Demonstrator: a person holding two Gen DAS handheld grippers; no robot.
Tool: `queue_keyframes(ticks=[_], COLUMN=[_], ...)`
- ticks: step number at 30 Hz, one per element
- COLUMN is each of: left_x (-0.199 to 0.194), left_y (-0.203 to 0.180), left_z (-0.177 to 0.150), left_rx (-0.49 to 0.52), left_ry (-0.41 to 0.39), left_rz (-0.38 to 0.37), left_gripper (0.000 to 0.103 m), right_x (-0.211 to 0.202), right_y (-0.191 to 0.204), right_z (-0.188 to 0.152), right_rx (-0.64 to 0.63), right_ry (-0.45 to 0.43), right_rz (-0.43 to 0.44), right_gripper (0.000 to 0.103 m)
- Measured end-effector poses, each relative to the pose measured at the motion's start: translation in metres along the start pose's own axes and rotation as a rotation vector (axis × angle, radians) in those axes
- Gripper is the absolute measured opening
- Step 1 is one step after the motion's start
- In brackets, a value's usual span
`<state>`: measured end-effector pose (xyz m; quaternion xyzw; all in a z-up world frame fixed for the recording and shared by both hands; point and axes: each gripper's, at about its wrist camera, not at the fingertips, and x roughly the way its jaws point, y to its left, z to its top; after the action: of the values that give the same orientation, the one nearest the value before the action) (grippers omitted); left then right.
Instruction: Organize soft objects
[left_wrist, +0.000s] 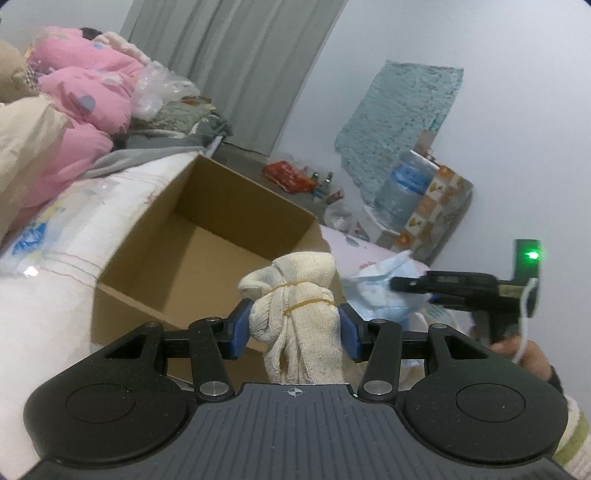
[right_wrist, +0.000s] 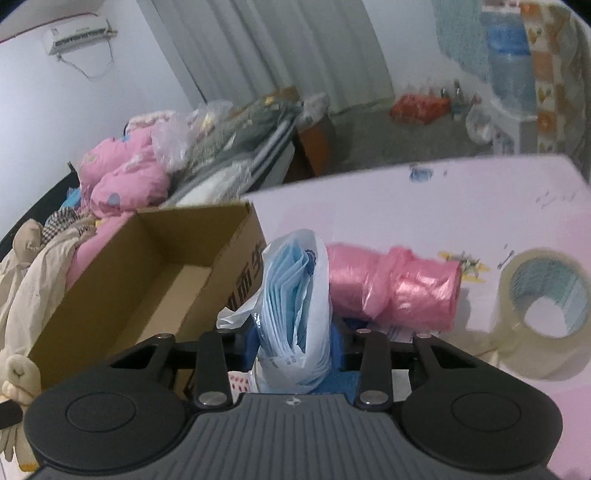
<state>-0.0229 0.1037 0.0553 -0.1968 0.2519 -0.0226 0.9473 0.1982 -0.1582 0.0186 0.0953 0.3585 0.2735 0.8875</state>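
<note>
We hold banded cotton gloves (left_wrist: 295, 325) in the left hand-held gripper (left_wrist: 293, 328) and a bag of face masks (right_wrist: 295, 314) in the right hand-held gripper (right_wrist: 293, 347) (both pinched tight), and either could snag the cardboard box (right_wrist: 147, 266) rim ahead-left and drop outside.

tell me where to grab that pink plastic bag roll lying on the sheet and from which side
Grip the pink bag roll across the middle of its barrel, coming down from above with the fingers on its two long sides. It lies on its side on the pink sheet, its ends pointing left and right, and its loose film probably squashes. The right gripper is busy with the mask packet.
</note>
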Motion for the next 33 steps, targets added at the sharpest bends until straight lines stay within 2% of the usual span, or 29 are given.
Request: queue_keyframes(ticks=[7,12,15,19,22,25,27,30,33], left_x=[-0.004,-0.006,-0.002,0.014,0.022,0.026,0.031,0.036,0.039], left_y=[0.004,0.009,0.019,0.04,0.048,0.054,0.057,0.055,0.053], left_z=[0.021,0.045,0.056,0.062,0.063,0.062,0.062,0.06,0.06], left_rx=[-0.013,-0.001,-0.004,-0.044,-0.048,-0.056,-0.061,-0.048,-0.037], left_ry=[-0.009,-0.029,-0.044,-0.02,-0.024,-0.04,-0.036,-0.035,-0.028], left_rz=[0.049,0.098,0.173,0.248,0.318,0.356,0.366,0.381,0.373], left_gripper=[0.049,0.049,0.049,0.049,0.049,0.049,0.049,0.049,0.049], right_x=[-0.046,-0.084,-0.091,-0.069,-0.031,0.013,0.04,0.078,0.097], right_y=[0.02,0.047,0.063,0.085,0.103,0.115,0.127,0.142,0.148], right_z=[0.012,0.029,0.041,0.048,0.05,0.052,0.051,0.045,0.037], right_rx=[-0.054,-0.109,-0.129,-0.148,-0.17,-0.186,-0.229,-0.325,-0.402], right_ry=[-0.13,-0.236,-0.253,-0.182,-0.082,0.017,0.077,0.162,0.219], right_rz=[-0.038,0.017,0.075,0.168,0.217,0.231,0.202,0.111,0.02], right_gripper=[0.037,0.037,0.037,0.037,0.037,0.037,0.037,0.037,0.037])
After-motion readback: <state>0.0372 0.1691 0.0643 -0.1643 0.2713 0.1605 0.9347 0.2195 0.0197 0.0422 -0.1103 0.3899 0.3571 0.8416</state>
